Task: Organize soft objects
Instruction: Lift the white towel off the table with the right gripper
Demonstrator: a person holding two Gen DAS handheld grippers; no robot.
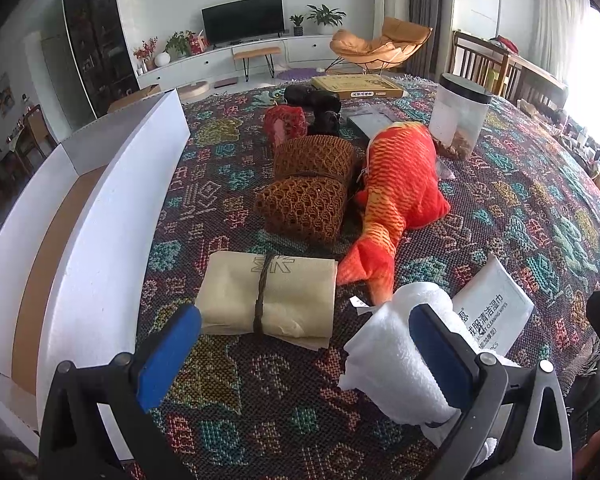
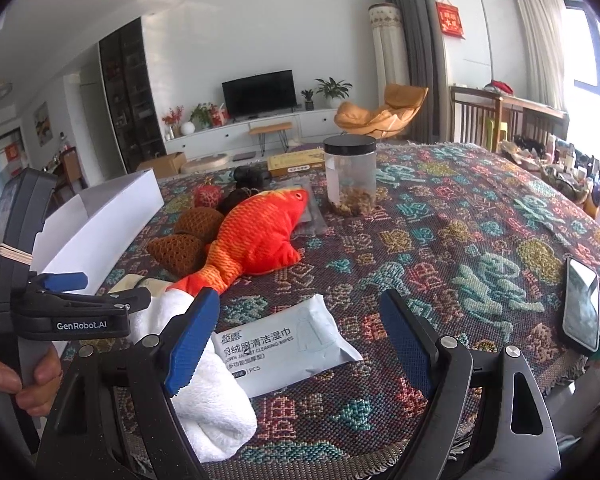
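Observation:
A white rolled towel (image 1: 396,356) lies at the near table edge, partly between my left gripper's (image 1: 306,354) open blue fingers; the right finger (image 1: 440,356) lies over it. It also shows in the right wrist view (image 2: 208,396). A tied beige cloth bundle (image 1: 272,300) lies just ahead. An orange plush fish (image 1: 396,192) and a brown netted bundle (image 1: 308,188) lie further back. My right gripper (image 2: 302,340) is open and empty above a wet-wipes pack (image 2: 284,344). A white box (image 1: 100,240) stands at the left.
A clear jar with a black lid (image 2: 350,176) stands mid-table. A phone (image 2: 582,308) lies at the right edge. A red netted item (image 1: 286,122), black objects (image 1: 320,108) and a flat yellow box (image 1: 358,86) sit at the far side.

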